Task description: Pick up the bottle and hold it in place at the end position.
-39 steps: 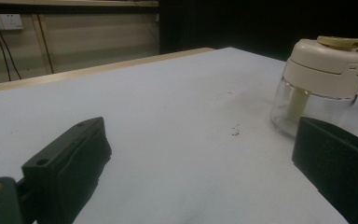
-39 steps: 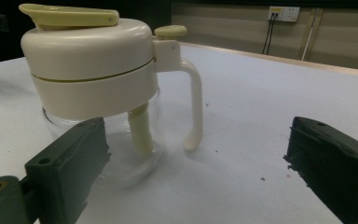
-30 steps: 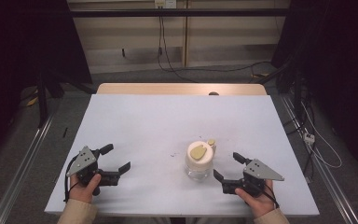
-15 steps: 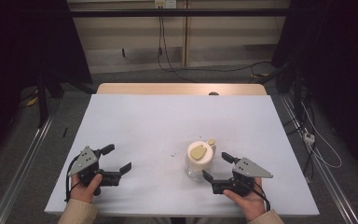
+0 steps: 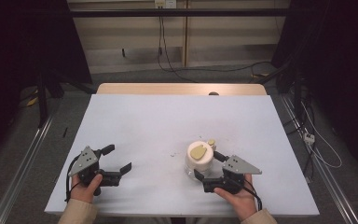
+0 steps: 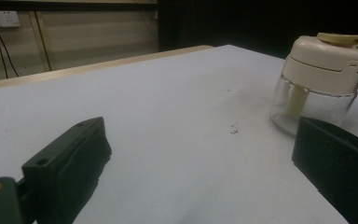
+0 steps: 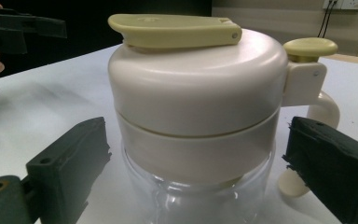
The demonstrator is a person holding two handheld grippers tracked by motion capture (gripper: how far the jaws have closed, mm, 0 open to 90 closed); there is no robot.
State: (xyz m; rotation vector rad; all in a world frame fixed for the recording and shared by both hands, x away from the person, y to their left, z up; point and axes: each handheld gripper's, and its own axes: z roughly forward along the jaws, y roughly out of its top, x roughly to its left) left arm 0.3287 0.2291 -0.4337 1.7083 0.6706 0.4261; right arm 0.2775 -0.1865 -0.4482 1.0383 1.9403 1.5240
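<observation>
So the glass jar with the cream lid and olive flip tab stood upright on the white table, near the front edge, right of centre. The right gripper had its jaws spread wide on either side of the jar, not touching it as far as I could tell. The left gripper sat well off to the left, jaws also wide apart with nothing between them, just resting over bare tabletop

jar on surface right of centre | right gripper around it — left gripper well apart, left
</observation>
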